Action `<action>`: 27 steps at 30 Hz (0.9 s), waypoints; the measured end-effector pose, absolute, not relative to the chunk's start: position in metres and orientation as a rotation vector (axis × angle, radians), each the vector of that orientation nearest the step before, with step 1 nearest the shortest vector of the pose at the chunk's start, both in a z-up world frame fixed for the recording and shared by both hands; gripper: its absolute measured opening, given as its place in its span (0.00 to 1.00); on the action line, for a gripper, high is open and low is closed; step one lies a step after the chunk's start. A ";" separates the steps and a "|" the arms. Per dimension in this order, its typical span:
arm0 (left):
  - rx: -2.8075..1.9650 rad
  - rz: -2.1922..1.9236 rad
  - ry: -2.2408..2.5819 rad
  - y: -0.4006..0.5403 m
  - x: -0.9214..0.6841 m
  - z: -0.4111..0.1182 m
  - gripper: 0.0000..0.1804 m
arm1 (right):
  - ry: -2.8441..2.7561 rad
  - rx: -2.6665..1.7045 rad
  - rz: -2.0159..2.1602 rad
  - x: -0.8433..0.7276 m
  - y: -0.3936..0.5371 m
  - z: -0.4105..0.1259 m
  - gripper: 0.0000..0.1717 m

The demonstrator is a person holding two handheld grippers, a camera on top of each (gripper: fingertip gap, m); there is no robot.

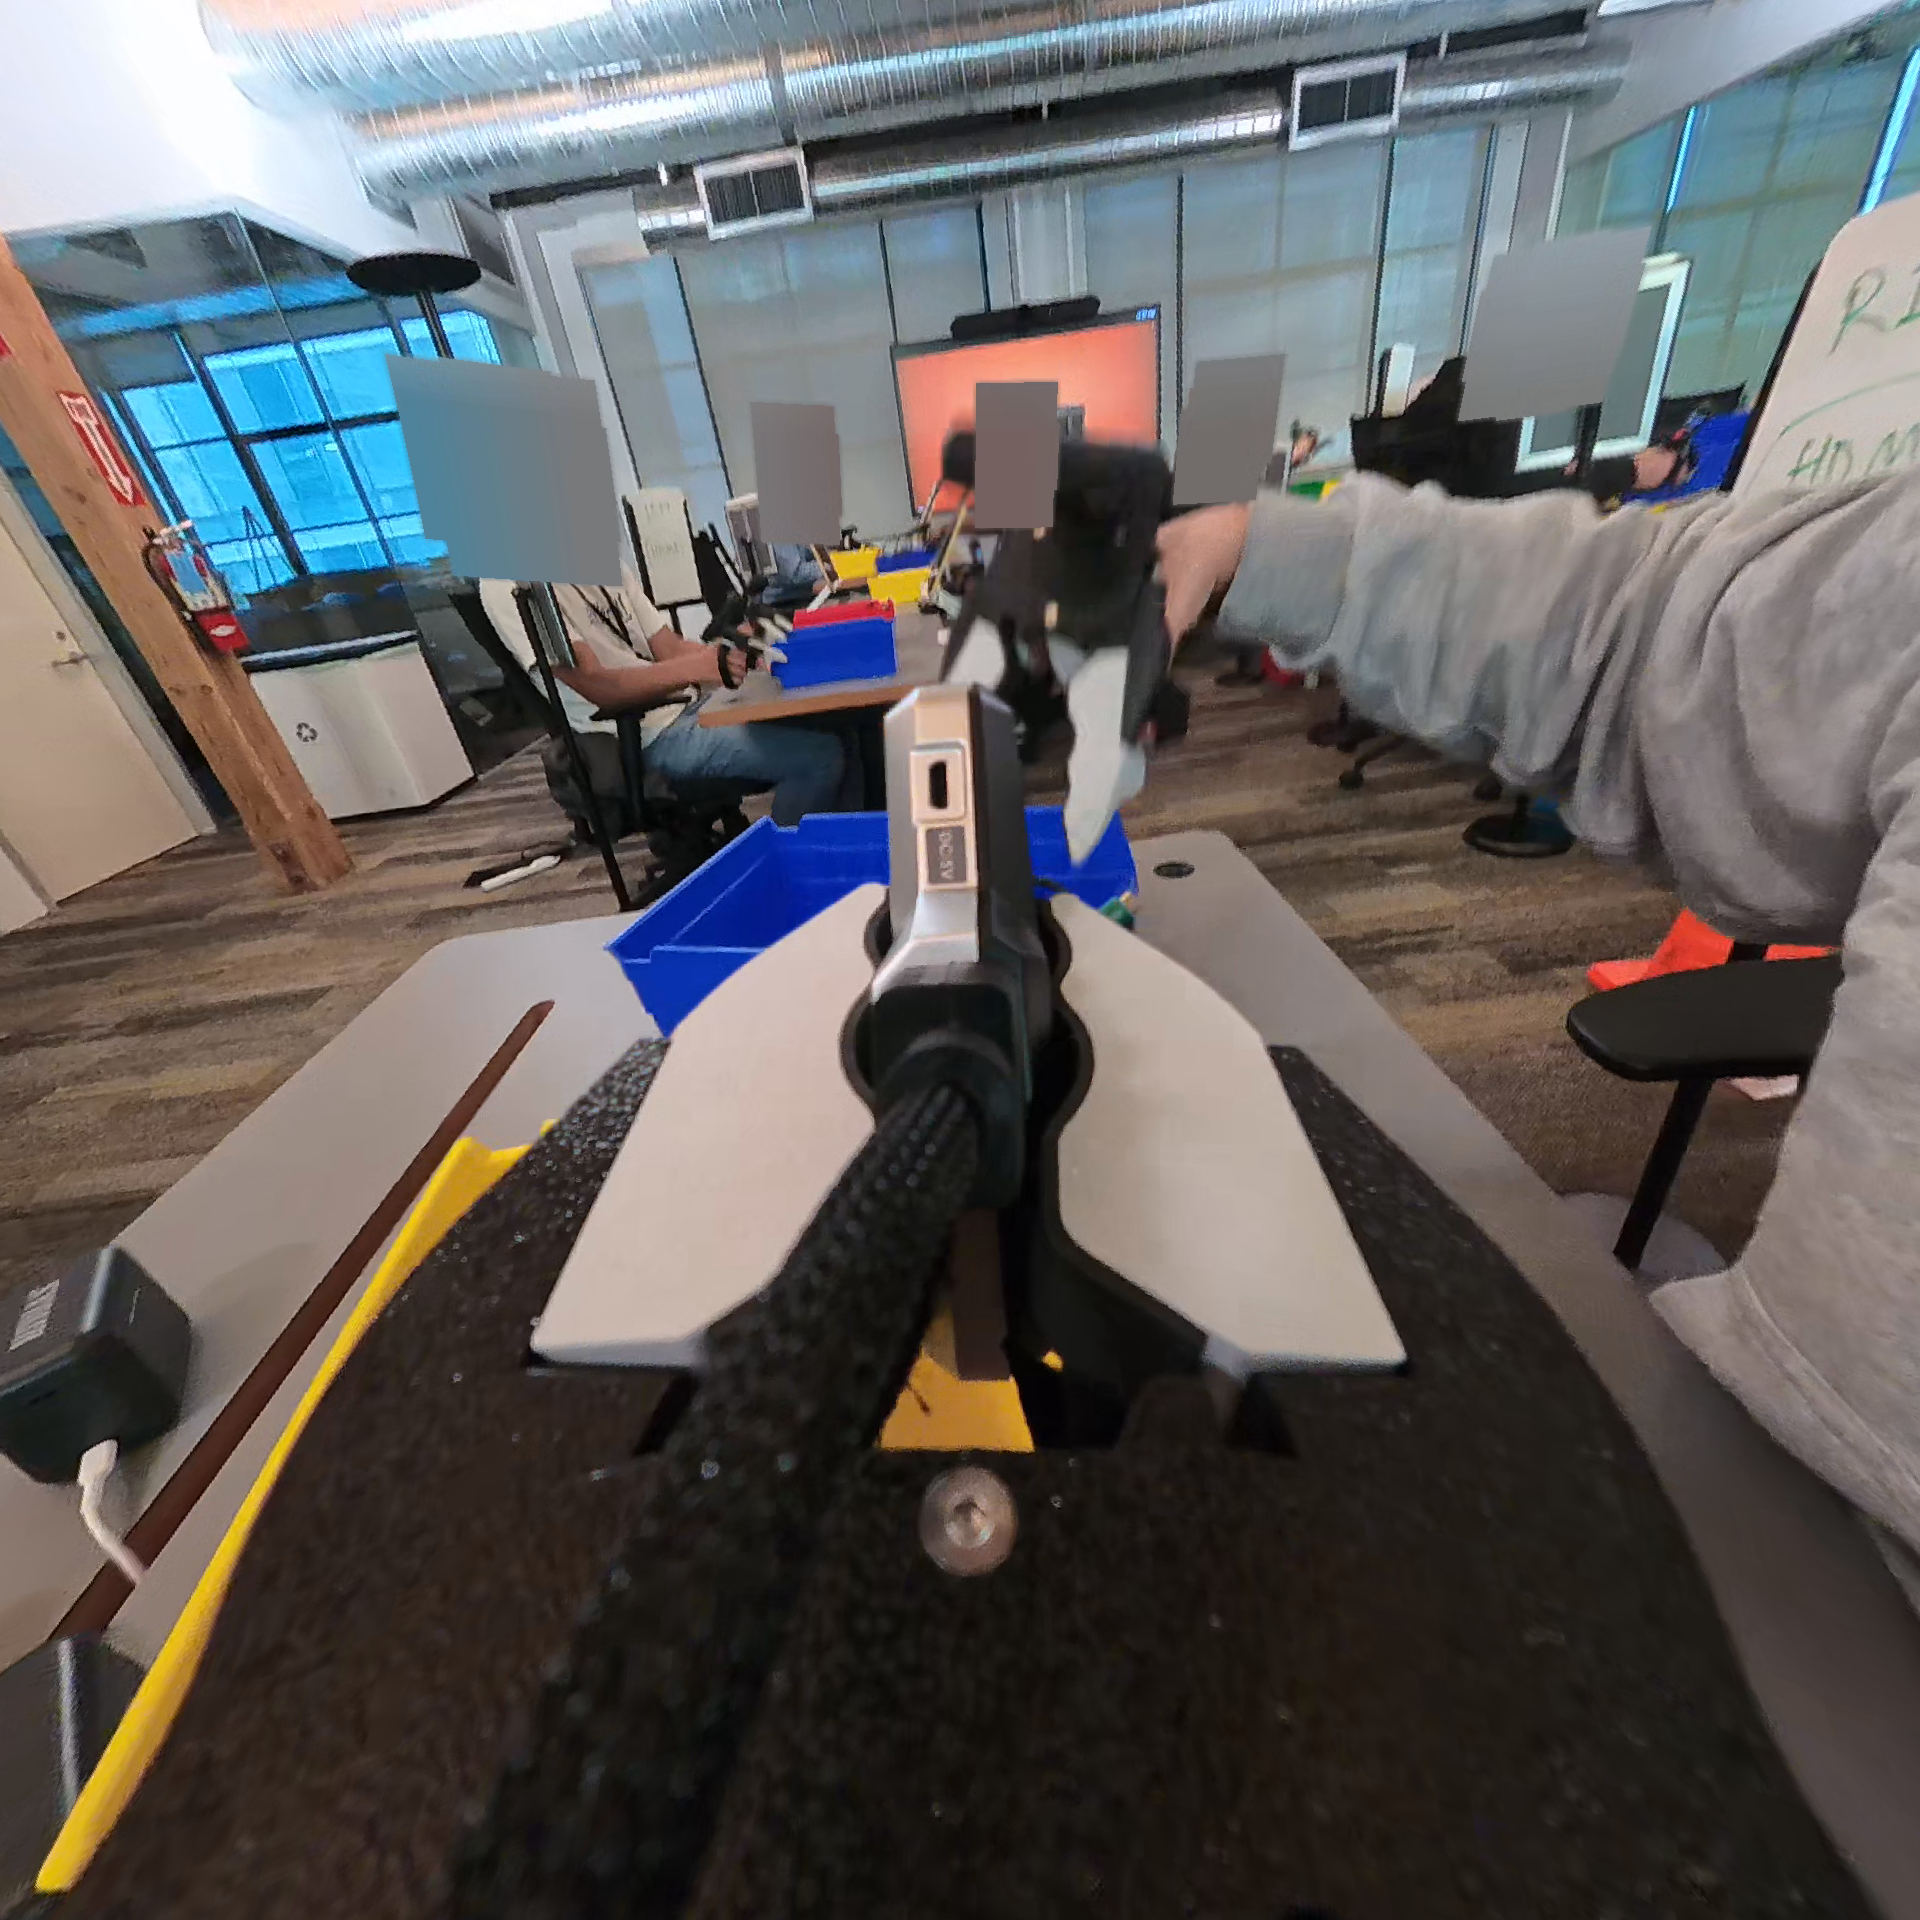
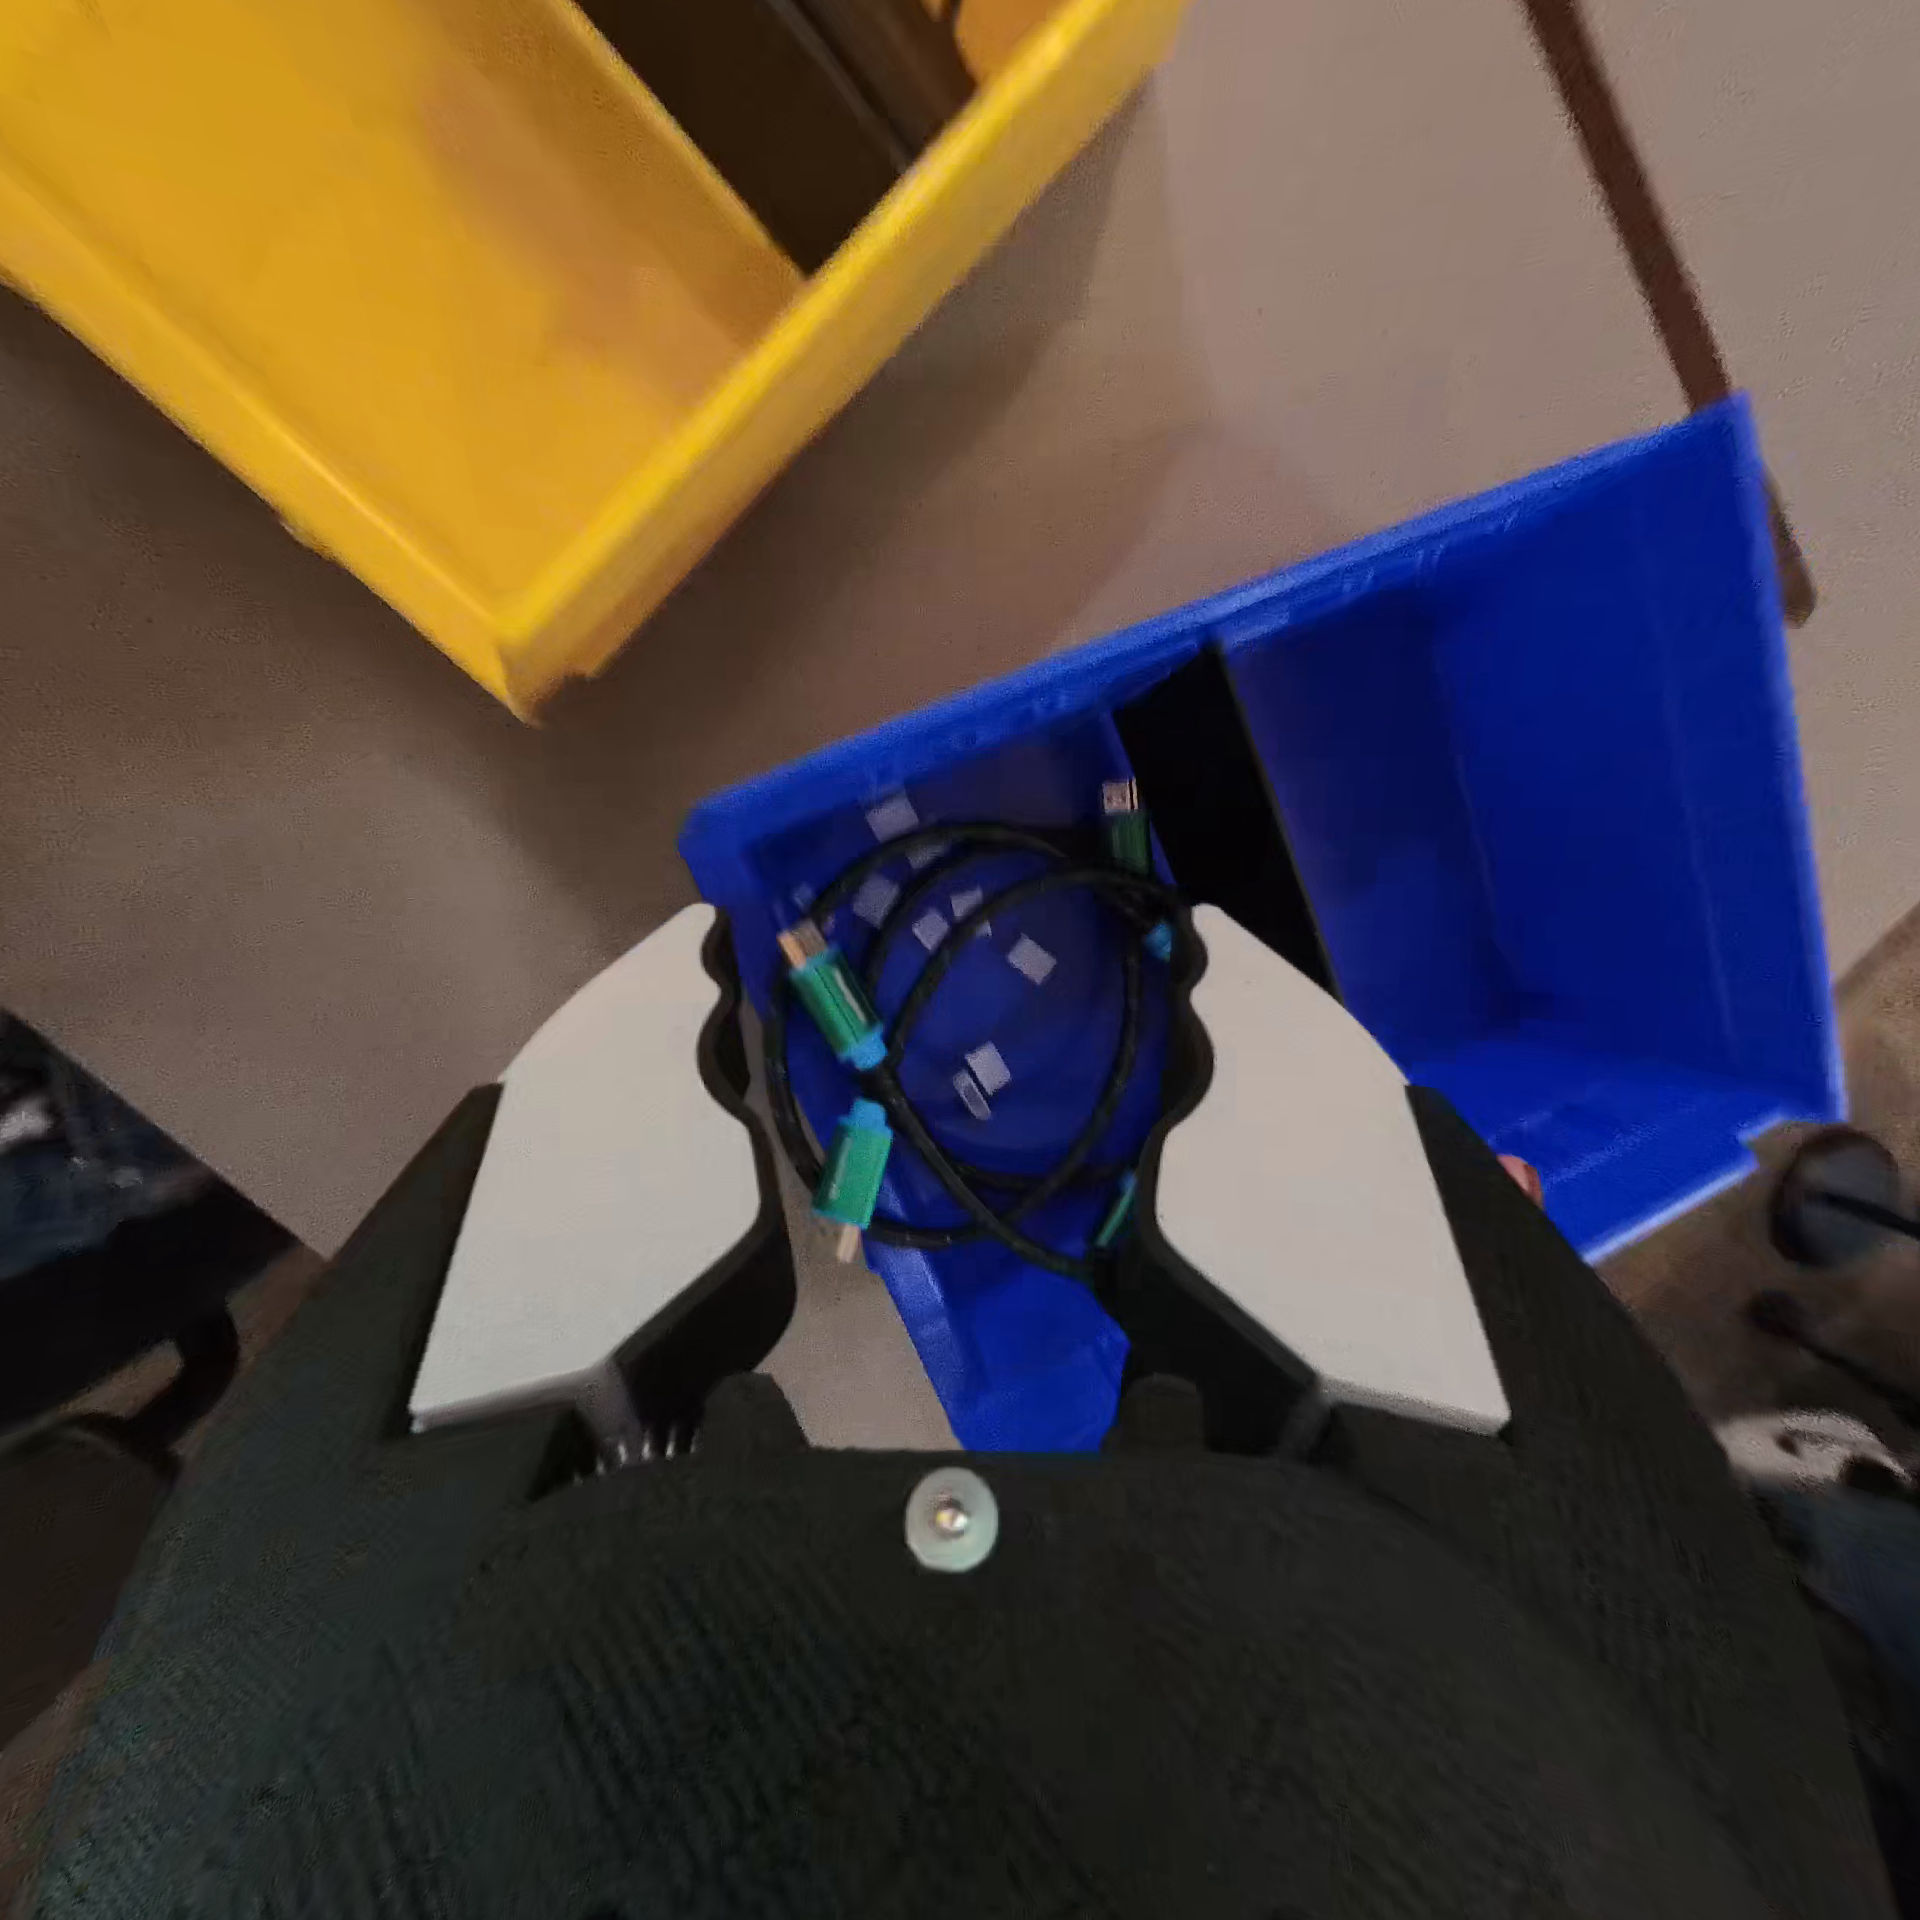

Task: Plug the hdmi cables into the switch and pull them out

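In the left wrist view my left gripper (image 1: 966, 914) is shut on a silver and black adapter (image 1: 940, 821), which stands upright between the pads. Its thick braided black cable (image 1: 831, 1299) runs back over the gripper. Beyond it a blue bin (image 1: 748, 914) stands on the grey table (image 1: 312, 1091). My right gripper (image 2: 956, 935) is open and empty, hovering above the blue bin (image 2: 1507, 831). Black cables with green plugs (image 2: 842, 997) lie coiled in the bin's near compartment, untouched by the pads. The right gripper also shows blurred in the left wrist view (image 1: 1039, 727), above the bin.
A yellow bin (image 2: 468, 312) lies on the table beside the blue one; its edge shows under my left gripper (image 1: 260, 1455). A black divider (image 2: 1216, 810) splits the blue bin. A black power brick (image 1: 83, 1351) sits at the table's left. People work at tables behind.
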State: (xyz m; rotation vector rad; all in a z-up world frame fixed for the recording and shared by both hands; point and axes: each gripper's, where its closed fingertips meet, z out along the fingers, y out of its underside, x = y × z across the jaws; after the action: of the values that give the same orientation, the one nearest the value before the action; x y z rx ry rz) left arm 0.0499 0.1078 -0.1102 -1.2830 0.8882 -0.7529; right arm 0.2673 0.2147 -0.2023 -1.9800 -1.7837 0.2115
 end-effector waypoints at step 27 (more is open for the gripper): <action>-1.504 -0.419 1.440 0.089 0.113 -0.201 0.55 | -1.616 -1.039 0.709 0.133 0.098 -0.036 0.12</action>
State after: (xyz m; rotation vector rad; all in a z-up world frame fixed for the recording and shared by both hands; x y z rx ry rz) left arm 0.1131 0.0885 -0.2014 -1.5039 1.4402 -0.4189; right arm 0.1328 0.0983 -0.0358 -1.0389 -1.6156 0.7092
